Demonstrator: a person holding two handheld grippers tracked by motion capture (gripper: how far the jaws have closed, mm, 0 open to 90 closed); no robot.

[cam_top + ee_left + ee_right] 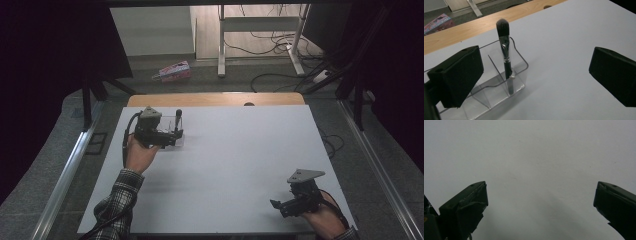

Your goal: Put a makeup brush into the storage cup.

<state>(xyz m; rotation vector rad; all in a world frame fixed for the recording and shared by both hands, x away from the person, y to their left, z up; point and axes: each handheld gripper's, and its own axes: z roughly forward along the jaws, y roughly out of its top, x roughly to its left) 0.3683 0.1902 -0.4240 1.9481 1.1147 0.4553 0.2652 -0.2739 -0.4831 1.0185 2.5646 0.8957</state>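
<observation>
A black makeup brush (506, 60) stands upright, bristles up, in a clear plastic organizer (520, 75) with divided compartments at the table's far left (176, 131). My left gripper (536, 75) is open just beside the organizer, one jaw over its near side, nothing held; from above it sits at the organizer (167, 137). My right gripper (280, 206) rests low near the front right edge of the white table (235, 155), open, with bare table surface (536, 165) between its jaws.
A wooden strip (215, 99) runs along the table's far edge. Beyond it, on the floor, lie a pink box (172, 71), cables and a white desk frame (260, 30). Metal rails flank the table on both sides.
</observation>
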